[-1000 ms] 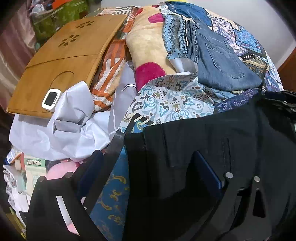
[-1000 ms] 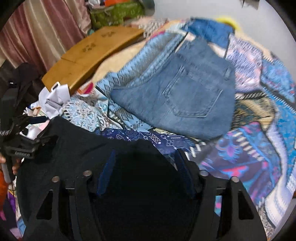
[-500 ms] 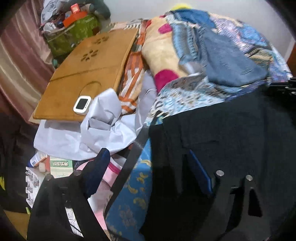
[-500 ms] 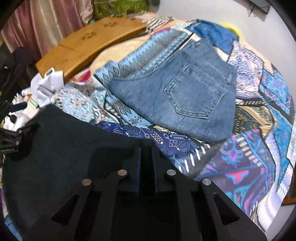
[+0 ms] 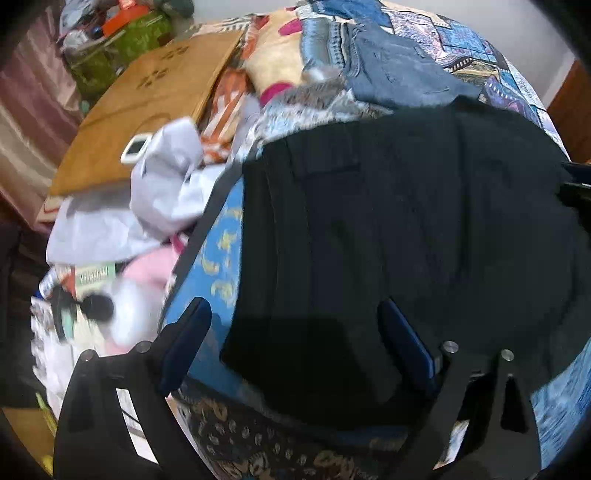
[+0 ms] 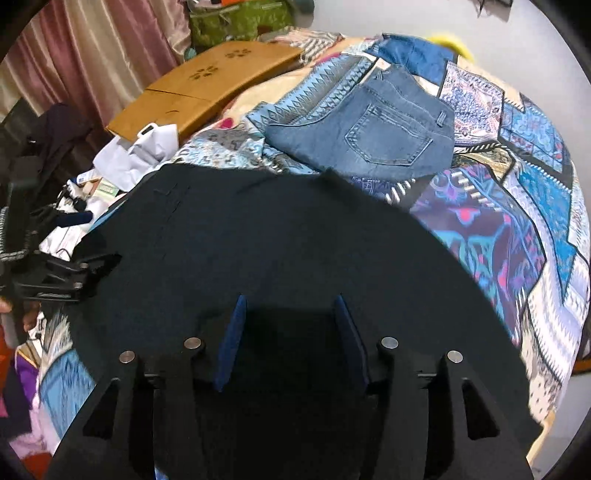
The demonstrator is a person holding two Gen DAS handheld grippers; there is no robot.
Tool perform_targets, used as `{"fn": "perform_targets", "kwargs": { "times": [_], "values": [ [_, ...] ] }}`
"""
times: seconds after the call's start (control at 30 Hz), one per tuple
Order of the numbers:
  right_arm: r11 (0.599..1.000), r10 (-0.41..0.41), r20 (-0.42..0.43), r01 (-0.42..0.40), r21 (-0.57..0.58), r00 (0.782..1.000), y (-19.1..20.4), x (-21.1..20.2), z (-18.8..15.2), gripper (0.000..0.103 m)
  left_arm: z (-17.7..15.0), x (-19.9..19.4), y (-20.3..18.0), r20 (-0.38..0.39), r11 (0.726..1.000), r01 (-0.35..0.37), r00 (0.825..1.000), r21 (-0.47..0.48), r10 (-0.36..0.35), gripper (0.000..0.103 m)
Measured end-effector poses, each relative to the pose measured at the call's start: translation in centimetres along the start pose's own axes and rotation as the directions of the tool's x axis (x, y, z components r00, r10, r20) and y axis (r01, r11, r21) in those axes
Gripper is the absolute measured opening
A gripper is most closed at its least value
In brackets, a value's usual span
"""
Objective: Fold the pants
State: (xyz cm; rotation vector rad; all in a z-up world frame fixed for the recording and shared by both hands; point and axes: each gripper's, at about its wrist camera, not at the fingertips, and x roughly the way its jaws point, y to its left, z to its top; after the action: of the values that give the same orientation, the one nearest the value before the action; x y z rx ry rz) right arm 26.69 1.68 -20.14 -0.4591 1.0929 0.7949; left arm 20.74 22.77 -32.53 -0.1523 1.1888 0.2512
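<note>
Black pants (image 5: 406, 221) lie spread flat on the patterned bedspread (image 6: 517, 206) and also fill the lower right wrist view (image 6: 258, 236). My left gripper (image 5: 295, 332) is open, its blue pads straddling the pants' left edge near the bed's side. My right gripper (image 6: 290, 325) is open over the near part of the pants, holding nothing. The left gripper also shows at the far left of the right wrist view (image 6: 74, 273), at the pants' edge.
Folded blue jeans (image 6: 373, 129) lie behind the black pants on the bed. A wooden lap tray (image 5: 147, 107) with a small white device (image 5: 136, 147), a white garment (image 5: 162, 199) and clutter lie at the left. A green bag (image 6: 240, 18) and curtains stand behind.
My right gripper was shut half a second ago and has opened. Both grippers have pulled back toward me, and the black pants now lie flatter and wider on the bed.
</note>
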Motion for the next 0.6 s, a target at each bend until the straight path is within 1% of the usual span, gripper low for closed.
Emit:
{"fn": "perform_targets", "kwargs": {
  "times": [0.07, 0.2, 0.27, 0.33, 0.4, 0.53, 0.6],
  "values": [
    [1.0, 0.015, 0.015, -0.015, 0.025, 1.0, 0.5, -0.8, -1.2, 0.049, -0.9, -0.2, 0.8, 0.005, 1.0, -0.009, 1.0, -0.027, 0.009, 0.096],
    [0.996, 0.032, 0.066, -0.037, 0.083, 0.997, 0.9, -1.9, -3.8, 0.05, -2.2, -0.8, 2.4, -0.002, 0.997, -0.02, 1.0, -0.073, 0.02, 0.096],
    [0.994, 0.032, 0.09, -0.042, 0.104, 0.995, 1.1, -2.4, -4.9, 0.051, -2.7, -1.3, 2.6, 0.0, 0.997, -0.026, 1.0, -0.074, 0.026, 0.096],
    [0.989, 0.056, 0.108, -0.07, 0.131, 0.993, 1.1, -3.1, -5.9, 0.051, -3.0, -1.8, 2.7, 0.004, 0.997, -0.033, 0.999, -0.071, 0.034, 0.096],
    [0.983, 0.079, 0.106, -0.095, 0.156, 0.991, 1.0, -3.6, -6.6, 0.05, -3.2, -2.3, 2.5, 0.003, 0.997, -0.051, 0.999, -0.057, 0.052, 0.096],
    [0.972, 0.126, 0.116, -0.146, 0.185, 0.985, 0.1, -5.0, -7.6, 0.048, -2.6, -3.5, 1.8, 0.018, 0.996, -0.087, 0.996, -0.031, 0.088, 0.095],
    [0.965, 0.116, 0.151, -0.148, 0.217, 0.982, -0.8, -6.3, -8.5, 0.048, -2.1, -4.7, 1.3, 0.044, 0.996, -0.082, 0.996, -0.029, 0.083, 0.095]
  ]
}}
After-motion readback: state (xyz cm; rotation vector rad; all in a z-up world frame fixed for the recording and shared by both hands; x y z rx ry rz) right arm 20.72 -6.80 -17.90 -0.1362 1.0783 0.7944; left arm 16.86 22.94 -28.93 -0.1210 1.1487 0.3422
